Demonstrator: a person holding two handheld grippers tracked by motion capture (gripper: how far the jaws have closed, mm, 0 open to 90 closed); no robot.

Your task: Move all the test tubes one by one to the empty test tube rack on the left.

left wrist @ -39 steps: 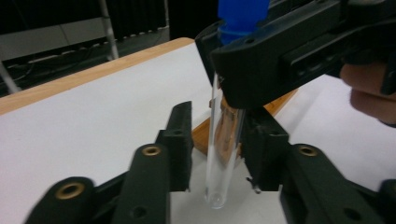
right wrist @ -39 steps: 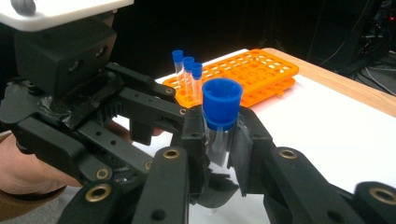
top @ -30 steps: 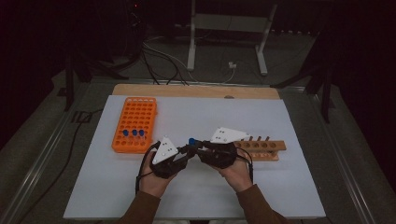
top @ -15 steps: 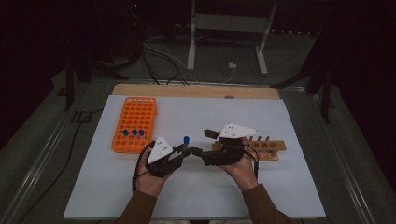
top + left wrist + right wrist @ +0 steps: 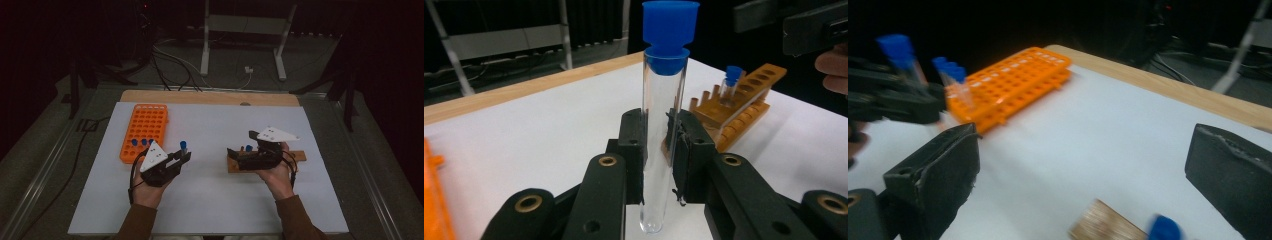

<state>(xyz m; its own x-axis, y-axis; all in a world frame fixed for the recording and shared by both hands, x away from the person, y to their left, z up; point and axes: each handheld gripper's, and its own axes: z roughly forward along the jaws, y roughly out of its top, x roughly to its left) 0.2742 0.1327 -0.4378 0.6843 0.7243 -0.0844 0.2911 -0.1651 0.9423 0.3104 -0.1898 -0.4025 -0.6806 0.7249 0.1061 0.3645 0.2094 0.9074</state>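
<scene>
My left gripper [image 5: 659, 145] is shut on a clear test tube [image 5: 663, 100] with a blue cap, held upright above the white mat. In the high view the left gripper [image 5: 182, 156] and the tube's cap [image 5: 183, 146] are left of centre. My right gripper [image 5: 231, 152] has just been opening its jaws. They now stand wide apart [image 5: 1088, 165] with nothing between them. It hovers at the left end of the wooden rack [image 5: 295, 156], which holds one blue-capped tube [image 5: 248, 148]. An orange rack [image 5: 145, 127] lies at the left.
The orange rack [image 5: 1018, 82] carries a few blue-capped tubes [image 5: 950, 70] at its near end. The wooden rack [image 5: 744, 95] has a row of holes. A wooden strip [image 5: 210, 97] borders the white mat [image 5: 215, 200] at the back. Stands and cables lie on the floor beyond.
The two grippers met at the tube in the middle and have since drawn apart. The left carried the tube leftward; the right let go, opened and moved right.
</scene>
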